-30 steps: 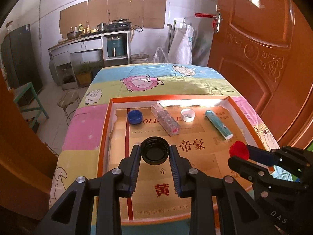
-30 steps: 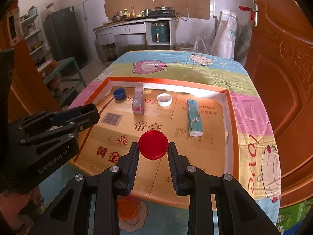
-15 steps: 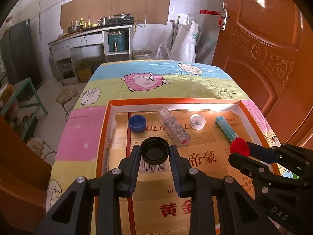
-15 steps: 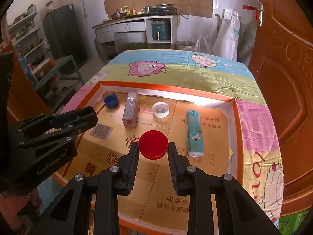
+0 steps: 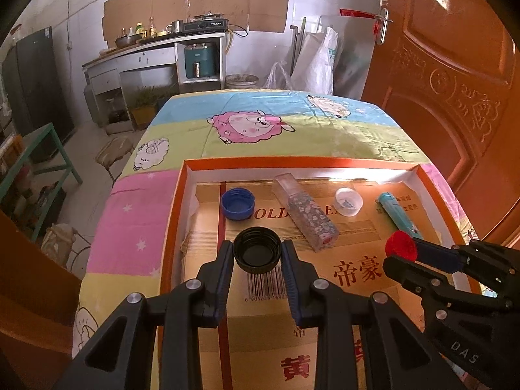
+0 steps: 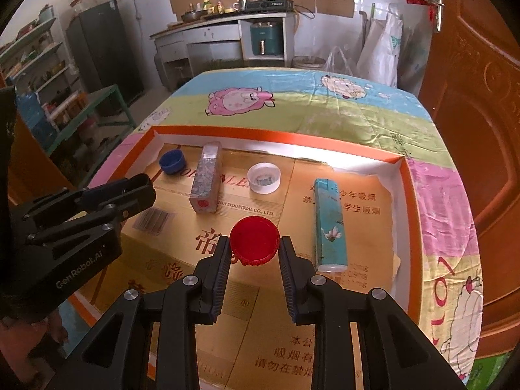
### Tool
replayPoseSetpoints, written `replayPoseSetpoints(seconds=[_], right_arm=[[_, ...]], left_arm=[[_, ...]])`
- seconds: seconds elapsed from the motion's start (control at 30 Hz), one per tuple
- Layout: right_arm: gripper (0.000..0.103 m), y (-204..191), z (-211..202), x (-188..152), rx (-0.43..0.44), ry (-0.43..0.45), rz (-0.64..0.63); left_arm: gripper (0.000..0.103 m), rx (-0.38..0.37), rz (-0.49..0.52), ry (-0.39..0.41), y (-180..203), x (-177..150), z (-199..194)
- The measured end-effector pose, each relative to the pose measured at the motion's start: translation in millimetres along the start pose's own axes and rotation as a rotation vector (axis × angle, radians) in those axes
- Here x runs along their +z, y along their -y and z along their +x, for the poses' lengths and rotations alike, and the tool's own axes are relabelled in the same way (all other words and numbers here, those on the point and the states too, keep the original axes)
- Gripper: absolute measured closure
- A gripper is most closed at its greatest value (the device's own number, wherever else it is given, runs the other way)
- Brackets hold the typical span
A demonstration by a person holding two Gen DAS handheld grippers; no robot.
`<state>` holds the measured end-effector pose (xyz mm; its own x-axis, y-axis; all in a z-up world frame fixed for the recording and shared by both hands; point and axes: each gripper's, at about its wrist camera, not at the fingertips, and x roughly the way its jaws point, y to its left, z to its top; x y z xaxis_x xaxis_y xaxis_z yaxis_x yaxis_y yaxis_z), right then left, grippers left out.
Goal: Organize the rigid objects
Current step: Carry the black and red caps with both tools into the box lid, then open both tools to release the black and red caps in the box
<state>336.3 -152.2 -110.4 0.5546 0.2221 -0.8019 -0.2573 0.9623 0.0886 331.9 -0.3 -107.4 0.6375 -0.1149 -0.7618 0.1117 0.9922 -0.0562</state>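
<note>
Left tongs pinch a black cap, open side up, above the shallow orange-rimmed box on the tabletop. Right tongs pinch a red cap, flat face toward the camera, over the middle of the same box; in the left wrist view this cap shows edge-on at the tip of the right tongs.

Writing: the cardboard liner carries large red characters "帝豪" and "黄金", a barcode, the partly covered letters "OLD" in the left view, and the line "INDUSTRIAL CO., LTD" in the right view. The left tongs' body, seen from the right wrist, reads "GenRobot.AI"; the right tongs' body, seen from the left wrist, reads "DAS", the rest cut off. The tablecloth edge shows "2019"-like numerals, not fully legible.

Along the box's far wall lie, left to right: a blue cap, a clear glitter-filled case, a white cap and a teal lighter, all apart from one another.

Open room: the liner's near half is bare beneath both tongs; the raised rim bounds it on all visible sides. A brown door stands close along the tabletop's right edge.
</note>
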Motion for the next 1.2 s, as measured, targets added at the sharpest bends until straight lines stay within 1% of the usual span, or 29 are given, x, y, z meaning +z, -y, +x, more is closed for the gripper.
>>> replayPoseSetpoints(seconds=[0.23,1.03,1.1,1.17,1.2], right_arm=[[0.072,-1.9,9.4,2.5,0.003,-0.012,-0.001],[0.072,-4.5,22.8,1.2,0.001,-0.035,-0.002],[0.071,-4.5,22.7,1.3,0.003,-0.033,0.000],[0.064,-4.5,22.7,1.2,0.004,-0.032,0.003],[0.063,-4.6,22.6,1.1,0.004,-0.031,0.003]], left_arm=[[0.073,0.001,-0.005,-0.020,-3.4,-2.5,10.3],[0.073,-0.004,-0.005,-0.042,-6.3,-7.4,24.7],[0.072,-0.006,-0.008,-0.042,-6.7,-7.0,23.7],[0.072,-0.008,-0.014,-0.041,-8.3,-6.9,22.8],[0.071,-0.007,-0.018,-0.040,-9.0,-6.8,21.9]])
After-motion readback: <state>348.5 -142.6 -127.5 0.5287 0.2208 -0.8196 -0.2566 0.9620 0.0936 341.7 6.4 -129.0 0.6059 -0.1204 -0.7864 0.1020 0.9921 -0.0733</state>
